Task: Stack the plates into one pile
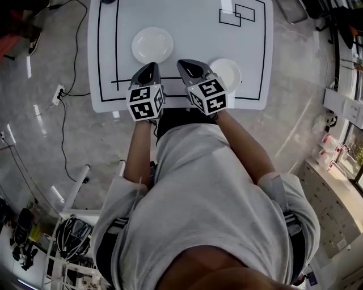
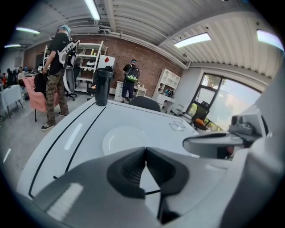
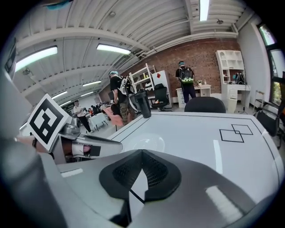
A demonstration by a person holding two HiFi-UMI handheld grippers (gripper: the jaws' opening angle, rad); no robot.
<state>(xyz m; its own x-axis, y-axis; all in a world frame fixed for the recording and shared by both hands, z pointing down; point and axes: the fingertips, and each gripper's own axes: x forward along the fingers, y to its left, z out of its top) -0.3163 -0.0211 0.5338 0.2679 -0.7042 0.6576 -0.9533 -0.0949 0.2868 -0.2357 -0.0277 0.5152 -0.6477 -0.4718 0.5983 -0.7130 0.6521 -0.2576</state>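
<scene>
Two white plates lie on the white table (image 1: 108, 85). One plate (image 1: 152, 45) sits mid-table, and it also shows ahead of the jaws as the plate (image 2: 124, 139) and the plate (image 3: 149, 143). The second plate (image 1: 228, 72) lies near the front right, partly hidden by my right gripper. My left gripper (image 1: 152, 66) hovers over the table's front edge, jaws shut and empty (image 2: 145, 149). My right gripper (image 1: 182, 63) hangs beside it, also shut on nothing (image 3: 141, 152). Each gripper shows in the other's view.
A black tumbler (image 2: 101, 87) stands at the table's far edge. Black lines and two overlapping square outlines (image 1: 244, 14) mark the tabletop. Office chairs (image 3: 205, 104), shelves and several people stand beyond the table. Cables lie on the floor (image 1: 62, 90) to the left.
</scene>
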